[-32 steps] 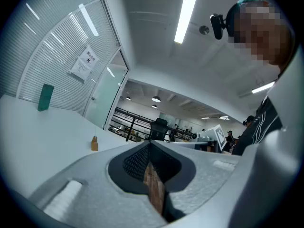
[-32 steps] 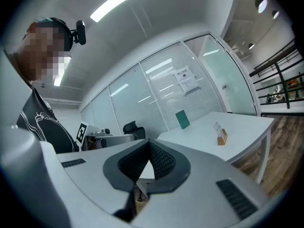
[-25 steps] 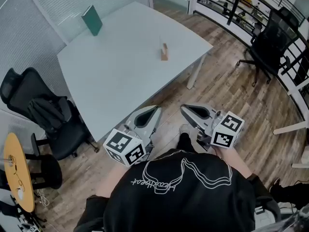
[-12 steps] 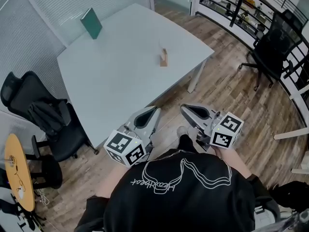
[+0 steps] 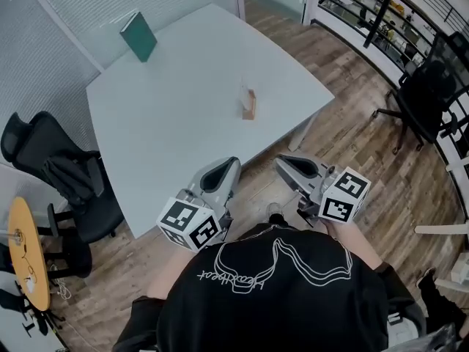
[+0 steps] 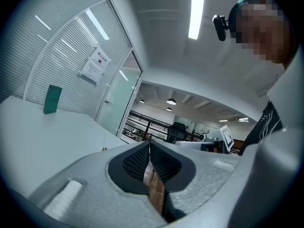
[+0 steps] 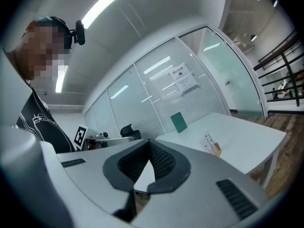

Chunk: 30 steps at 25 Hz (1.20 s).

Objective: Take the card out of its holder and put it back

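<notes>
Pale grey table (image 5: 183,116), card (image 5: 245,98) standing in its wooden holder (image 5: 250,111).
Left gripper (image 5: 231,164) and right gripper (image 5: 281,160) both clenched, empty, at the table's near edge; holder at their twelve o'clock, well apart.

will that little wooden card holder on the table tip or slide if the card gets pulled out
Probably light: the card holder is a small wooden block, so it may slide on the smooth table. The card stands taller than that base, so a sideways tug could tip it. Pulling straight up seems safer.
</notes>
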Tool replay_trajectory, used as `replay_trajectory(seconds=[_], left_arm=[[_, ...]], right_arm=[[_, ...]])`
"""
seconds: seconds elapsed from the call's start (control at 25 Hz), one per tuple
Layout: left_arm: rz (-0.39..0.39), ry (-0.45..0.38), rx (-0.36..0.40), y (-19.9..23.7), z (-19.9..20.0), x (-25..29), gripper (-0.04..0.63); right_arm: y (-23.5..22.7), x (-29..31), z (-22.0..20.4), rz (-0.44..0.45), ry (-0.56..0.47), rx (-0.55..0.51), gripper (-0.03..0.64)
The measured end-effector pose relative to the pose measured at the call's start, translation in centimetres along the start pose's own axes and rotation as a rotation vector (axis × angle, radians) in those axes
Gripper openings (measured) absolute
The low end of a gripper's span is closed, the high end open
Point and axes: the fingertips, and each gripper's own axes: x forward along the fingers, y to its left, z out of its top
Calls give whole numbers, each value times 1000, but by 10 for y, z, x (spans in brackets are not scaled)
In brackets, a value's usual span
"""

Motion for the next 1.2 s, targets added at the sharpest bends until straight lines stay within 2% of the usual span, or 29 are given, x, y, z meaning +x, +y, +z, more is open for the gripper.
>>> replay_trajectory(seconds=[0.28, 0.56, 0.76, 1.0, 1.2], left_arm=[[86, -15, -1, 38, 16, 68, 14], [220, 5, -4, 70, 2, 124, 15], [305, 20, -10, 93, -19, 142, 15], [359, 47, -37, 118, -40, 155, 22], [379, 79, -86, 139, -61, 172, 88]], right_arm=[[-73, 18, 25, 53, 40, 13, 9], [-127, 18, 32, 95, 75, 28, 9], [-154, 13, 24, 85, 101, 18, 9], [-177, 16, 1, 44, 178, 18, 9], [-188, 22, -2, 28, 186, 28, 9]])
